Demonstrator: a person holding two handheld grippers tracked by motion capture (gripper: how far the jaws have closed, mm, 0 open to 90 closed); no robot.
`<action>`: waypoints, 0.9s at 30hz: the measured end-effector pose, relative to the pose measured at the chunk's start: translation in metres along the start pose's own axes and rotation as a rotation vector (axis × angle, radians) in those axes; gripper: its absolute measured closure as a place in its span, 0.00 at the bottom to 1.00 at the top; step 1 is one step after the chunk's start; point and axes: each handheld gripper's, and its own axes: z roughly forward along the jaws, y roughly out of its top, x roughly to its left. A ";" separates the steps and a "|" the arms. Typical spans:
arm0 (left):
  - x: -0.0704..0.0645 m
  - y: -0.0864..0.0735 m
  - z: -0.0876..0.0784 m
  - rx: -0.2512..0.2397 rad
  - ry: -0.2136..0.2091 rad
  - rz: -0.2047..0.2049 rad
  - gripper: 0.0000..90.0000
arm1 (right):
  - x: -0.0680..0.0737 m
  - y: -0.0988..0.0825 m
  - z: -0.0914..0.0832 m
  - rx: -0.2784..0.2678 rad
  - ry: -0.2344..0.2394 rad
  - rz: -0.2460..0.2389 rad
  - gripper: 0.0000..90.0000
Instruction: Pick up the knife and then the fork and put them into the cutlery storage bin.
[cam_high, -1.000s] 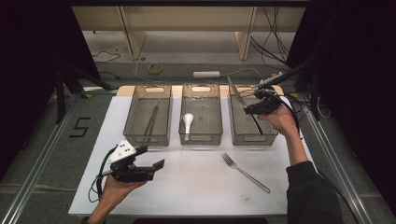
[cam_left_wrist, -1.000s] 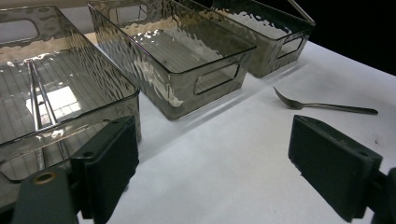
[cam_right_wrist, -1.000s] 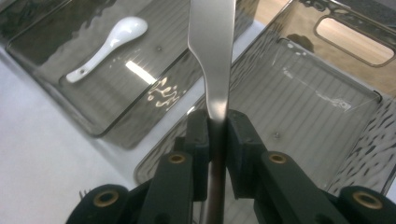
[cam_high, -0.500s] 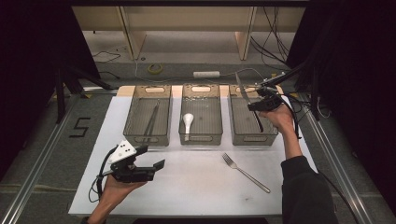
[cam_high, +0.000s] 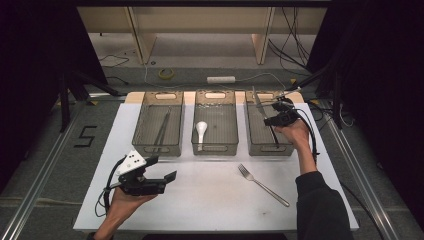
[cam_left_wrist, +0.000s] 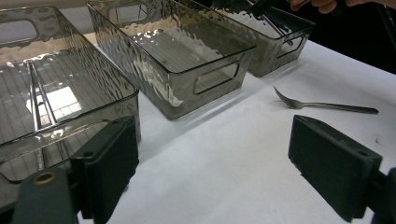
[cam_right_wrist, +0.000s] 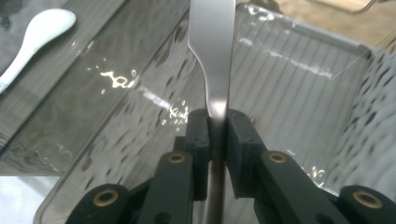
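Note:
My right gripper (cam_high: 275, 120) hangs over the right-hand clear bin (cam_high: 267, 150), shut on a steel knife (cam_high: 258, 101) whose blade points away toward the bin's far end. In the right gripper view, the knife (cam_right_wrist: 212, 56) is pinched between the two pads of that gripper (cam_right_wrist: 216, 126), above the bin's ribbed floor. A fork (cam_high: 263, 185) lies on the white mat in front of that bin. My left gripper (cam_high: 162, 168) is held open near the mat's front left, its jaws wide apart with nothing between them (cam_left_wrist: 215, 154). From there the fork (cam_left_wrist: 327, 106) is ahead to the right.
Three clear bins stand in a row across the back of the white mat (cam_high: 210, 200). The left bin (cam_high: 141, 120) holds thin metal sticks (cam_high: 162, 127). In the middle bin (cam_high: 215, 150) lies a white spoon (cam_high: 201, 131). Metal rails flank the table.
My right hand has shifted slightly toward the person with the knife, which now runs more along the bin's length. The left gripper has not moved.

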 end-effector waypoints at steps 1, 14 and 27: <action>0.000 0.000 0.000 -0.001 0.000 -0.001 0.17 | 0.000 -0.002 0.002 0.005 0.000 0.006 0.90; 0.000 0.000 0.000 -0.004 0.001 -0.003 0.17 | 0.003 -0.003 0.009 0.012 -0.038 0.006 0.90; 0.000 0.000 0.000 -0.001 -0.001 0.000 0.17 | 0.003 -0.006 0.017 0.045 -0.043 0.006 0.90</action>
